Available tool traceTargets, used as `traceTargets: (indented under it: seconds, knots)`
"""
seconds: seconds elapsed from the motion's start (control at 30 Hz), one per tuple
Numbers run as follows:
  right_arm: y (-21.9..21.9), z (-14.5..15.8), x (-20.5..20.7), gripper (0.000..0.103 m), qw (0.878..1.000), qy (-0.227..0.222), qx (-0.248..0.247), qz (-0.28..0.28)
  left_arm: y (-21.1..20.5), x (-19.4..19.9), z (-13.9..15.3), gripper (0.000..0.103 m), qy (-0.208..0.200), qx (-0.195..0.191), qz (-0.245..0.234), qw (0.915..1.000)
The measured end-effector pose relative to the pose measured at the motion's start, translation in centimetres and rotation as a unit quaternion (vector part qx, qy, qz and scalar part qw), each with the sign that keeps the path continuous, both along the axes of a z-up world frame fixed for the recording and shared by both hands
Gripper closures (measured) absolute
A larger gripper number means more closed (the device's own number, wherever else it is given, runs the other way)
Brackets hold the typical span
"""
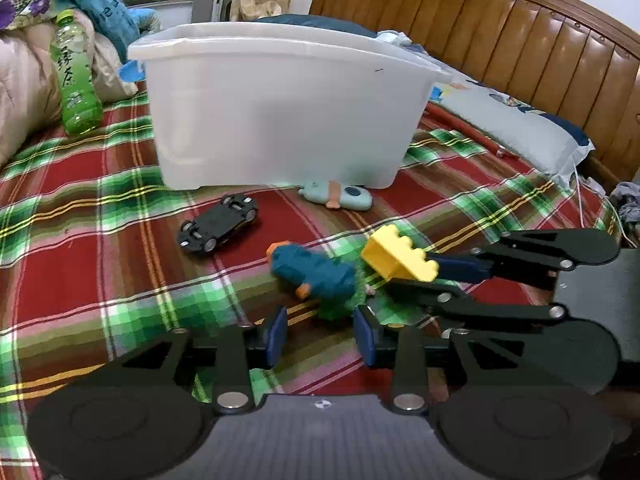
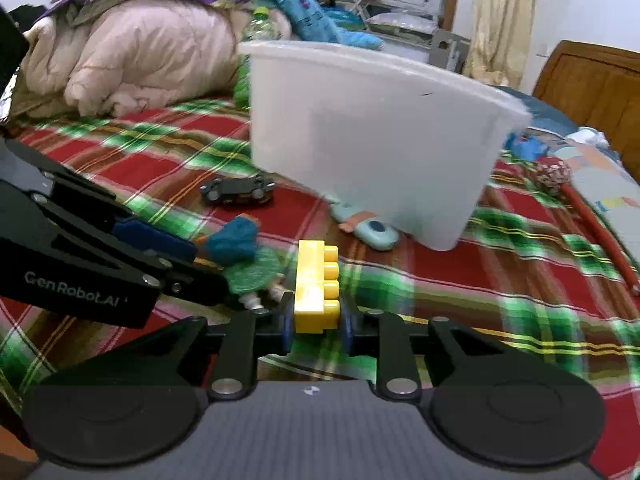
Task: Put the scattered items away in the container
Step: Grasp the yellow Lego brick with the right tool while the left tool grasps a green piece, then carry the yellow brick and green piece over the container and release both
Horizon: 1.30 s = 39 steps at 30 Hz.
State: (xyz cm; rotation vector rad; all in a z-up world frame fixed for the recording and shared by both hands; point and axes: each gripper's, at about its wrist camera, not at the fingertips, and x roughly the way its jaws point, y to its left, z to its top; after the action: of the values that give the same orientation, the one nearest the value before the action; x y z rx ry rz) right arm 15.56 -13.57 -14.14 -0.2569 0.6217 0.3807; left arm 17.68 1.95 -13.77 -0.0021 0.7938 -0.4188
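Observation:
A white plastic bin [image 1: 280,108] stands on the plaid bed cover; it also shows in the right wrist view [image 2: 372,132]. My right gripper [image 2: 316,324] is shut on a yellow building brick [image 2: 316,284], held above the cover; the left wrist view shows the brick [image 1: 398,254] too. My left gripper [image 1: 320,336] is open, just short of a teal and green doll [image 1: 320,276], which also shows in the right wrist view [image 2: 240,256]. A black toy car [image 1: 218,224] lies upside down. A pale blue toy [image 1: 336,194] lies against the bin's base.
A green tea bottle [image 1: 74,80] leans on bedding at the left. A pillow [image 1: 516,124] and a red stick [image 1: 468,130] lie at the right by the wooden headboard [image 1: 520,36]. A pink duvet [image 2: 132,64] is piled behind.

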Motion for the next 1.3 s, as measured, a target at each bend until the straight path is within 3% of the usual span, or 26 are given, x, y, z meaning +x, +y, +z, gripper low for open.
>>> traceTargets:
  seconds: [0.13, 0.27, 0.3, 0.33, 0.47, 0.57, 0.97, 1.3]
  knots:
    - [-1.1, 0.5, 0.2, 0.078, 1.0, -0.002, 0.008, -0.017, -1.4, 0.1, -0.4, 0.062, -0.005, 0.005, -0.012, 0.9999]
    - [-1.3, 0.6, 0.3, 0.078, 1.0, -0.006, 0.01, -0.026, -2.4, 0.6, -0.8, 0.063, -0.022, 0.028, 0.007, 0.9994]
    - [-1.3, 0.6, 0.3, 0.078, 1.0, -0.005, 0.013, -0.028, -2.5, 0.8, -0.9, 0.065, -0.023, 0.027, 0.013, 0.9993]
    - [-1.3, 0.6, 0.2, 0.078, 0.999, -0.006, 0.014, -0.029, -2.6, 0.9, -0.9, 0.075, -0.023, 0.025, 0.014, 0.9993]
    - [-1.5, 0.7, 0.1, 0.078, 0.999, -0.008, 0.017, -0.032, -3.2, 0.0, -0.7, 0.077, -0.038, 0.048, -0.013, 0.9981]
    - [-1.7, 0.9, 0.1, 0.078, 0.999, -0.014, 0.018, -0.034, -2.5, -0.7, -0.1, 0.077, -0.041, 0.042, -0.019, 0.9981]
    - [-1.5, 5.0, 0.9, 0.078, 0.997, -0.043, 0.038, -0.047, -0.4, 0.0, 7.6, 0.077, -0.108, -0.008, 0.0, 0.9941]
    - [-1.2, 10.8, 3.9, 0.078, 0.991, -0.103, 0.057, -0.056, -0.4, 3.1, 13.6, 0.076, -0.176, -0.007, 0.014, 0.9842]
